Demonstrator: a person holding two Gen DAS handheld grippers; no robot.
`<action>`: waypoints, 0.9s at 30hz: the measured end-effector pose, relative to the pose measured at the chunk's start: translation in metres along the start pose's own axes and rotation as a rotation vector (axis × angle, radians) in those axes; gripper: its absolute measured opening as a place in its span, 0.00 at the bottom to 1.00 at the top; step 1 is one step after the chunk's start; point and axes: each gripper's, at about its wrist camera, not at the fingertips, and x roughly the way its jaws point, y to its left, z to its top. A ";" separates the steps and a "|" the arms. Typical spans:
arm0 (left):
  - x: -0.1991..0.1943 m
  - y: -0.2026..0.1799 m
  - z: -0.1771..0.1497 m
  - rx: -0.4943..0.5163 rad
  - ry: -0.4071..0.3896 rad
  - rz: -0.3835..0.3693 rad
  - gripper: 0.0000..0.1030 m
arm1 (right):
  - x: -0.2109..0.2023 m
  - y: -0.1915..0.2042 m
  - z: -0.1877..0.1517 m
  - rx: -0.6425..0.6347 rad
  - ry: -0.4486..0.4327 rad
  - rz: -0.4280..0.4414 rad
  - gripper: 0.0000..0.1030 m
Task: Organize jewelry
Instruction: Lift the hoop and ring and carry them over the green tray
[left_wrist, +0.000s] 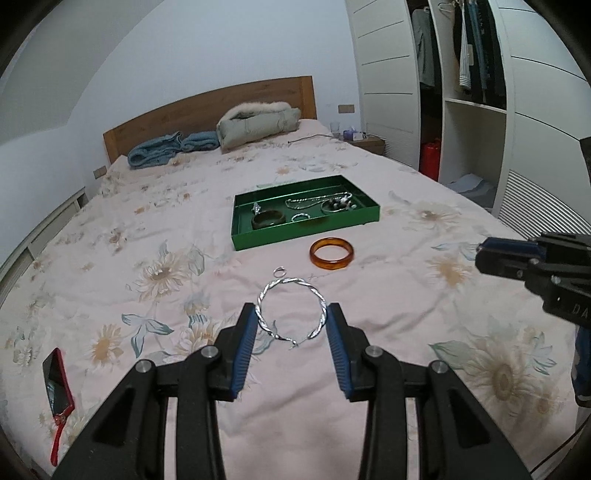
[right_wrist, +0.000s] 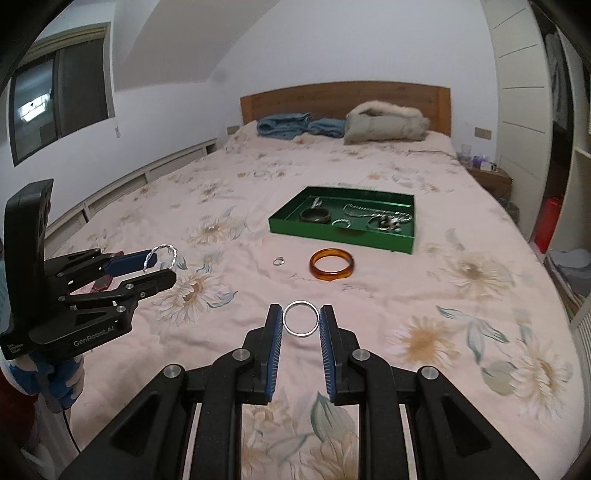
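Note:
My left gripper (left_wrist: 291, 314) is shut on a twisted silver bangle (left_wrist: 264, 301), held above the bed; it also shows in the right wrist view (right_wrist: 162, 256). My right gripper (right_wrist: 300, 319) is shut on a plain silver ring bangle (right_wrist: 295, 331). An amber bangle (left_wrist: 331, 253) (right_wrist: 331, 264) and a small silver ring (left_wrist: 279, 272) (right_wrist: 277, 261) lie on the bedspread in front of a green tray (left_wrist: 317, 232) (right_wrist: 280, 223). The tray holds a dark bangle (left_wrist: 268, 218), a chain and other silver pieces.
A red phone (left_wrist: 57, 384) lies at the bed's left edge. Blue clothes (right_wrist: 291, 125) and a grey coat (right_wrist: 384, 123) lie by the headboard. A wardrobe (left_wrist: 476, 110) stands to the right, a nightstand (right_wrist: 487, 177) beside the bed.

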 end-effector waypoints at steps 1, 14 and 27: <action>-0.005 -0.003 0.000 0.005 -0.005 0.002 0.35 | -0.006 -0.001 -0.001 0.003 -0.008 -0.004 0.20; -0.053 -0.022 -0.002 0.027 -0.056 0.018 0.35 | -0.068 -0.004 -0.015 0.017 -0.079 -0.045 0.20; -0.075 -0.019 0.021 0.018 -0.116 0.045 0.35 | -0.098 -0.011 0.001 0.003 -0.139 -0.082 0.20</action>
